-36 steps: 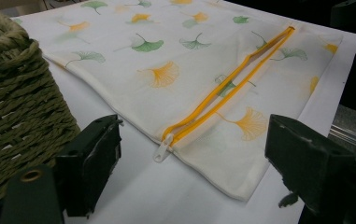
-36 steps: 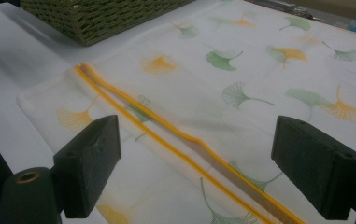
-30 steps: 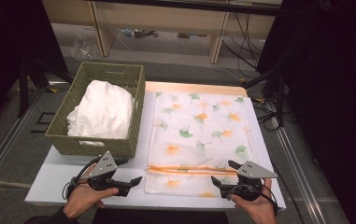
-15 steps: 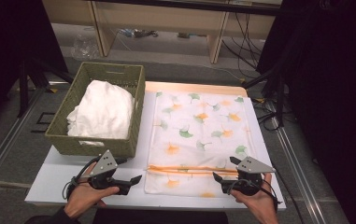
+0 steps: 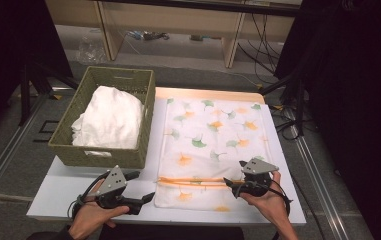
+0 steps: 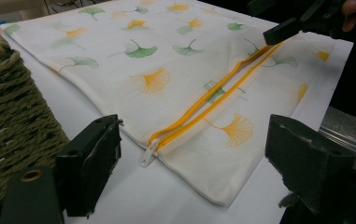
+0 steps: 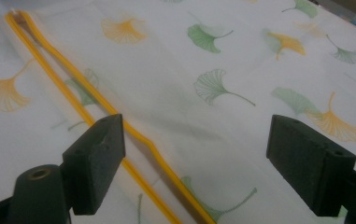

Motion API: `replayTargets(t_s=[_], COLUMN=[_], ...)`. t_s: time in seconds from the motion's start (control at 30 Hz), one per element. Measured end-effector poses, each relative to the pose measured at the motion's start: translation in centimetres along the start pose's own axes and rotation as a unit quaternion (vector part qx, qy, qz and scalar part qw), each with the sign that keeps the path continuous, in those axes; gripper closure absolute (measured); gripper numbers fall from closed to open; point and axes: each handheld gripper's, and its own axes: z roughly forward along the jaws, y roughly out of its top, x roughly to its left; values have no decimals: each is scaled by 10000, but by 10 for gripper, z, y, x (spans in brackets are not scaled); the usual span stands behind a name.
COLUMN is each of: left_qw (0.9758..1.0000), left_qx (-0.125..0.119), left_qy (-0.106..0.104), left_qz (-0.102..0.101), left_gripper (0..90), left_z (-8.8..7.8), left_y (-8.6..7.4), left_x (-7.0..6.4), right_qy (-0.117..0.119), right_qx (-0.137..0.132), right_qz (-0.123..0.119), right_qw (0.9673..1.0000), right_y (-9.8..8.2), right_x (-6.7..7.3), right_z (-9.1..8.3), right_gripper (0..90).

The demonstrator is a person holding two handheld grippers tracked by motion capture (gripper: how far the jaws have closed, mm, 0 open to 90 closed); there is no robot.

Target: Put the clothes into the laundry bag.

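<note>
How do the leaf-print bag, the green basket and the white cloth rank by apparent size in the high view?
1. leaf-print bag
2. green basket, looking nearly as large
3. white cloth, lying inside it

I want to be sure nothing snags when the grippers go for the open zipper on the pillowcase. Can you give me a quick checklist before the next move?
1. Zipper open along the pillowcase: ok.
2. Zipper pull free, at the end near the left gripper: ok.
3. Left gripper jaws open, nothing between them: ok.
4. Right gripper jaws open above the zipper's orange tape: ok.
5. White cloth inside the basket: ok.
6. Whether the pillowcase is empty: cannot tell.
</note>
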Motion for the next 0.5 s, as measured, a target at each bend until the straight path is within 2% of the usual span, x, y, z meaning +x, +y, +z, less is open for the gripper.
replayTargets(t_s=[0.17, 0.2, 0.3, 0.33, 0.37, 0.43, 0.5], left_qw=[10000, 10000, 10000, 10000, 10000, 10000, 10000], left_qx=[-78, -76, -72, -62, -74, -40, -33], left_qy=[10, 47, 25, 16, 19, 55, 67], left_qz=[-21, -19, 9, 36, 12, 9, 14], left_gripper=[181, 181, 180, 181, 181, 181, 180], left_z=[-1, -1, -1, -1, -1, -1, -1], left_y=[0, 0, 0, -1, -1, -1, -1], left_x=[0, 0, 1, 2, 2, 2, 3], right_qy=[110, 112, 188, 177, 214, 263, 229], right_qx=[249, 283, 504, 612, 648, 782, 950], right_qz=[-263, -447, -616, -604, -744, -670, -721], right_qw=[9993, 9985, 9967, 9961, 9949, 9943, 9926], right_y=[4, 5, 6, 6, 6, 6, 5], right_x=[-3, -3, -1, 0, -1, -2, -2], right_z=[18, 22, 31, 33, 36, 40, 44], right_gripper=[246, 254, 266, 266, 265, 244, 237])
